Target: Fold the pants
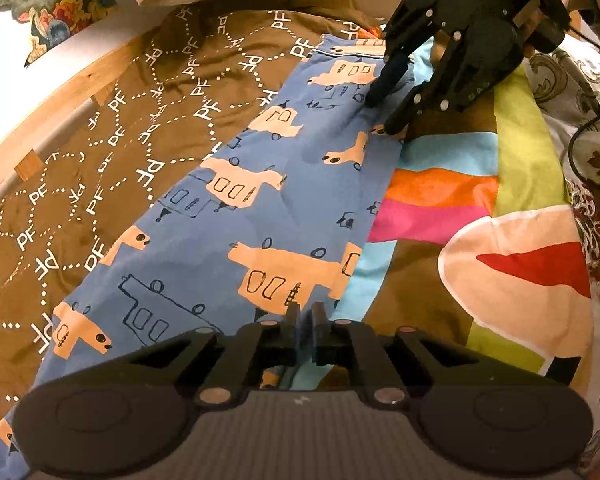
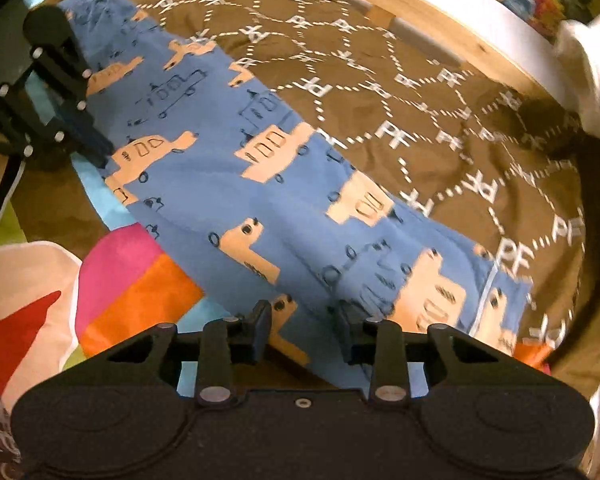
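The blue pants (image 1: 236,208) lie in a long strip on the brown bedspread (image 1: 100,152), beside its striped patch. The left tool (image 1: 305,314) is clenched at the pants' near edge. At the far end, the right tool (image 2: 304,320) stands spread wide, fingertips touching the cloth, gripping nothing. A wooden bed frame (image 1: 80,80) runs beyond the pants.

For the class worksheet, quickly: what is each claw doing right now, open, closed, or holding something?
Left claw: closed, pinching the edge of the blue pants.
Right claw: open, fingers straddling the pants' edge, not clamped.
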### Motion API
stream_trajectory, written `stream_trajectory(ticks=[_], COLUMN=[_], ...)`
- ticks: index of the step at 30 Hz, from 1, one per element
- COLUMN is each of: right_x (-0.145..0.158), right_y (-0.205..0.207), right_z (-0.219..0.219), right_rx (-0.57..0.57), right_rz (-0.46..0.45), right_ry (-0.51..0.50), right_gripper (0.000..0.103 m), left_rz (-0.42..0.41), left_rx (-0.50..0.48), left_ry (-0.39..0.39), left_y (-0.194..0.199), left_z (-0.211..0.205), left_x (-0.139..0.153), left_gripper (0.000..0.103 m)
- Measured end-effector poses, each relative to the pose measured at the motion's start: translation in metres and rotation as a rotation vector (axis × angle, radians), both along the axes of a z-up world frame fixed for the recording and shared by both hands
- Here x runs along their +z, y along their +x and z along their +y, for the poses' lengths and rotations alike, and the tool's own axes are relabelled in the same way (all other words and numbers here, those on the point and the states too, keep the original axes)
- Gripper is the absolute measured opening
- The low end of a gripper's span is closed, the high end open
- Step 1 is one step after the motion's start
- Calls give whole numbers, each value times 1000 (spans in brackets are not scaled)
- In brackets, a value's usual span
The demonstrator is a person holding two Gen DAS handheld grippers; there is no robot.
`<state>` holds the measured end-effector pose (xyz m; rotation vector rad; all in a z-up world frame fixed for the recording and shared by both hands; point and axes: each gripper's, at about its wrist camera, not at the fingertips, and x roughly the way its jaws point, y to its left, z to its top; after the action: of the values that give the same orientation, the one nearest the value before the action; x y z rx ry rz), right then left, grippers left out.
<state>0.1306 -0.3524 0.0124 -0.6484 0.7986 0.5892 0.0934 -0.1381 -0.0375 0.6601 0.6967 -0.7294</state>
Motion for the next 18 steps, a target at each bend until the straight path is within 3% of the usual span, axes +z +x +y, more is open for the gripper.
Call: stream_trajectory(ticks=[7,11,18], right_x=[-19,-17,6], right_y=[11,13,-2], right_z=[16,13,6], right_rx=[74,60,65], right_rz=[-11,-1,39], right_ry=[-99,-90,-27], right_gripper=[26,0,0], left_rz=[8,10,19], left_rx=[10,7,14], left_ry=[-7,-7,-22], left_y=[1,1,0], left_z=[2,2,10], left_x=[0,0,4], left_gripper=[8,8,8])
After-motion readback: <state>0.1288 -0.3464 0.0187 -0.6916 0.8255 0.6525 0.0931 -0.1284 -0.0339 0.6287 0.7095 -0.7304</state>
